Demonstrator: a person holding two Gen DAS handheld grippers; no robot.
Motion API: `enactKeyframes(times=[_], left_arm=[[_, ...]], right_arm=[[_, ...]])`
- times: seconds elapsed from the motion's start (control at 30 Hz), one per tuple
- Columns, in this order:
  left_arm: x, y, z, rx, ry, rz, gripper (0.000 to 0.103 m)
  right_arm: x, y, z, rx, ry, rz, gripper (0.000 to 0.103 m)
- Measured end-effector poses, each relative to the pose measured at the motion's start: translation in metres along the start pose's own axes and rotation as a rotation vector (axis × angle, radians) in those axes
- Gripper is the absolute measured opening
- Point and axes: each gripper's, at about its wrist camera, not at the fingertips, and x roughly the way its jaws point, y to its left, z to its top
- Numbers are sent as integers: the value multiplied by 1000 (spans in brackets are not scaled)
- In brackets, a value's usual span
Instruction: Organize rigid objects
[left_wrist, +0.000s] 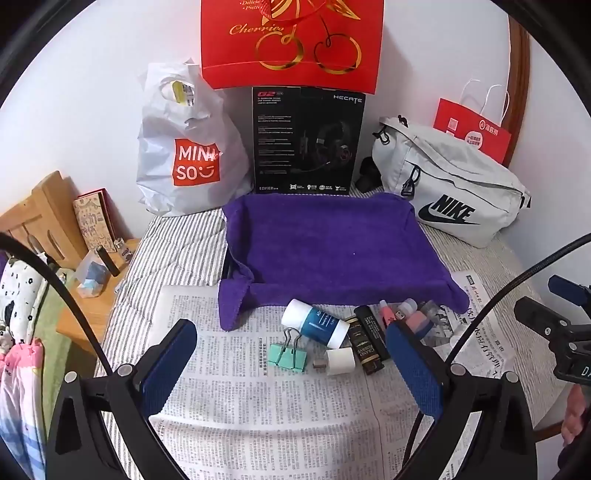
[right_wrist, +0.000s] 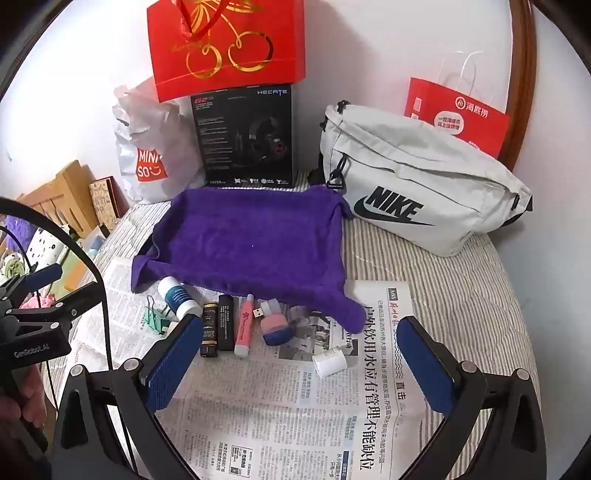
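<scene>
- Both jaws wide open, nothing between them; left gripper (left_wrist: 291, 373) and right gripper (right_wrist: 299, 365) hang over the newspaper (left_wrist: 258, 406) on the bed, pointing down and forward.
- The task's things lie in a loose row on the newspaper, just ahead of the jaws, along the near edge of the purple towel (left_wrist: 325, 243).
- Your left gripper is nearer the clip (left_wrist: 288, 354), the blue-white bottle (left_wrist: 317, 325) and a small white cap (left_wrist: 340, 361). The bottle's long axis runs diagonally, top toward upper left in the left view, so you would need a wrist turn to close across it.
- Your right gripper is nearer the pink tube (right_wrist: 244, 325), USB stick (right_wrist: 263, 309), pink-blue pot (right_wrist: 277, 326) and a second white piece (right_wrist: 328, 361). The pink tube, black stick (right_wrist: 226, 322) and gold-black tube (right_wrist: 209, 328) lie side by side, long axes pointing away from you; black and gold-black look to be touching, so a clean pick there looks tight.
- The towel seems draped over a tray or box; likely the target, but you cannot see what is under it.
- Hidden: the towel's hanging corner covers something beside the pot; the right view's near finger cuts off the clip and the gold-black tube's end. Labels too small to read.
</scene>
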Motion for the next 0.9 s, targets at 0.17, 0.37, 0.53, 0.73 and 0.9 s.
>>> enactKeyframes(times=[0.17,0.37,0.53,0.73,0.9], left_arm=[[-1,-1,-1,2,0,-4,103],[6,-7,-1,12,11,-1,103],[8,-11,1,13,17,0,103],[8,-11,0,9,19,0,103],[8,-11,-1,12,23,6,103]], right_arm=[[-1,-2,-2,-1,5,-3,103],[-3,-6,-4,9,2,3,103],[-5,-6,-5,13,-3,6,103],[-7,-10,-5,18,-4,8,103],[-7,-10,-5,19,0,10,103]])
